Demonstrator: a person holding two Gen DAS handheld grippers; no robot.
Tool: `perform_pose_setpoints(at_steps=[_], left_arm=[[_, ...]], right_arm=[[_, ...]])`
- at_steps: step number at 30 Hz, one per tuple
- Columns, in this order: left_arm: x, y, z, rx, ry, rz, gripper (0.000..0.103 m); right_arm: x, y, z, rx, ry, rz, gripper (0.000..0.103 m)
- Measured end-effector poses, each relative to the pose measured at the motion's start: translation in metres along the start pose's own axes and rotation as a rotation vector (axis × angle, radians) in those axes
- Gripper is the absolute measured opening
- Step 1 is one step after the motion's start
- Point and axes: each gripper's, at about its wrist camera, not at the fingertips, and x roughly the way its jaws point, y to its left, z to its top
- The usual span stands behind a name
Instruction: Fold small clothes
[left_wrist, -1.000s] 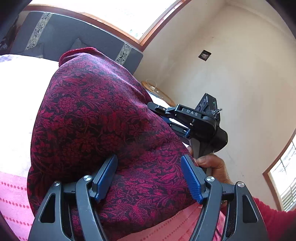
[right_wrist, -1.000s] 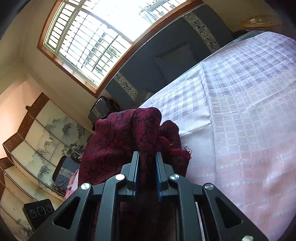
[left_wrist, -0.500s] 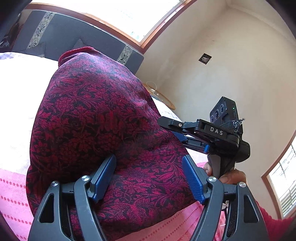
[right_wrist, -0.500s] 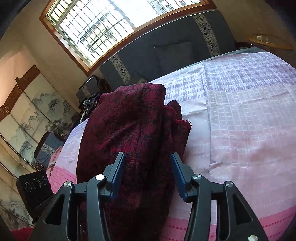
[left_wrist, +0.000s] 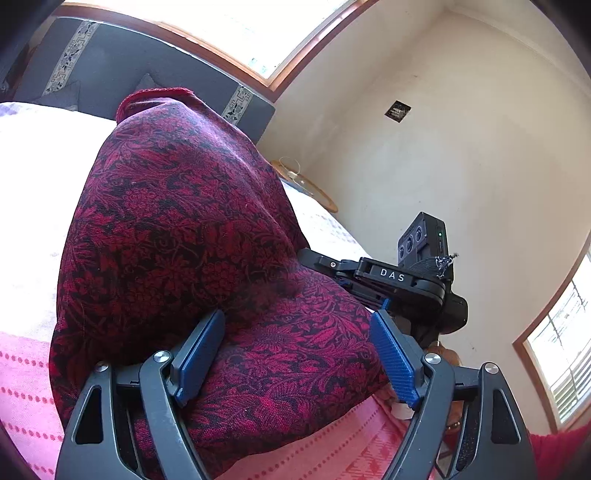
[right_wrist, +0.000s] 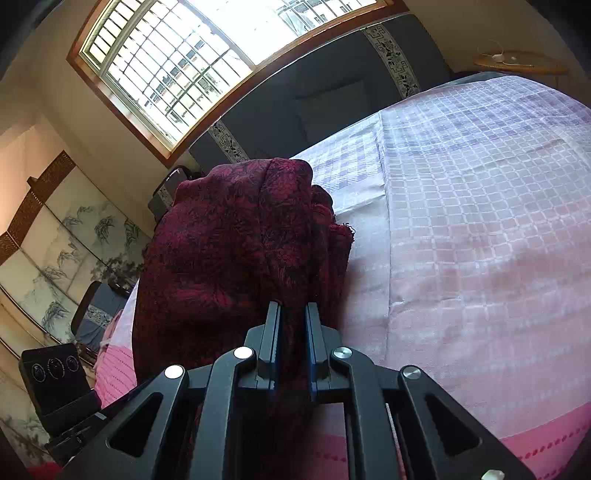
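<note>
A dark red floral garment (left_wrist: 192, 236) lies bunched in a mound on the pink and lilac checked bedspread (right_wrist: 480, 206). My left gripper (left_wrist: 295, 354) is open, its blue pads (left_wrist: 391, 354) either side of the near bulge of the cloth. My right gripper (right_wrist: 292, 314) is shut on a fold of the garment (right_wrist: 229, 240) at its near right edge. The right gripper's body also shows in the left wrist view (left_wrist: 391, 280), at the cloth's right side.
A grey headboard (right_wrist: 325, 96) and a large window (right_wrist: 192, 55) lie beyond the bed. A round wooden side table (right_wrist: 517, 62) stands at the far right corner. A painted folding screen (right_wrist: 66, 243) stands on the left.
My right gripper was shut on the cloth a second ago, opened half a second ago, and has shut again on a fold. The left gripper stayed open around the cloth.
</note>
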Motion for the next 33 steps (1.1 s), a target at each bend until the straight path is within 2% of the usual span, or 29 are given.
perform_pose_setpoints(at_steps=[2, 3, 7, 11, 13, 15, 16, 20, 23, 25, 29, 33], left_arm=[[0.001, 0.001, 0.000, -0.005, 0.002, -0.003, 0.084], [0.001, 0.001, 0.001, -0.007, 0.000, -0.004, 0.084], [-0.001, 0.004, 0.001, -0.024, -0.012, -0.011, 0.084], [0.000, 0.005, 0.002, -0.022, -0.011, -0.005, 0.084], [-0.001, 0.006, 0.001, -0.023, -0.013, -0.005, 0.084], [-0.003, 0.005, 0.001, -0.024, -0.021, 0.003, 0.084], [-0.004, 0.002, 0.001, -0.024, -0.022, 0.019, 0.084], [-0.021, -0.005, 0.002, -0.049, -0.036, 0.107, 0.084], [-0.041, -0.004, 0.003, -0.087, -0.076, 0.218, 0.090], [-0.049, -0.005, 0.005, -0.052, -0.066, 0.303, 0.091], [-0.061, -0.011, 0.003, 0.077, -0.074, 0.542, 0.091], [-0.067, -0.010, 0.001, 0.138, -0.059, 0.630, 0.091]], right_arm=[[-0.001, 0.007, -0.001, -0.025, 0.005, 0.001, 0.015], [-0.004, 0.008, -0.001, -0.024, 0.000, -0.004, 0.022], [-0.038, 0.023, -0.006, -0.013, -0.087, 0.012, 0.022], [-0.073, 0.061, -0.031, -0.122, -0.114, 0.067, 0.022], [-0.069, 0.080, -0.050, -0.225, -0.057, 0.011, 0.019], [-0.049, 0.087, -0.072, -0.323, 0.025, -0.122, 0.014], [-0.038, 0.080, -0.080, -0.324, 0.064, -0.175, 0.013], [-0.036, 0.066, -0.087, -0.296, 0.062, -0.183, 0.009], [-0.037, 0.065, -0.089, -0.293, 0.067, -0.182, 0.008], [-0.038, 0.066, -0.090, -0.299, 0.065, -0.190, 0.008], [-0.040, 0.068, -0.087, -0.292, 0.065, -0.186, 0.008], [-0.036, 0.073, -0.079, -0.293, 0.065, -0.190, 0.008]])
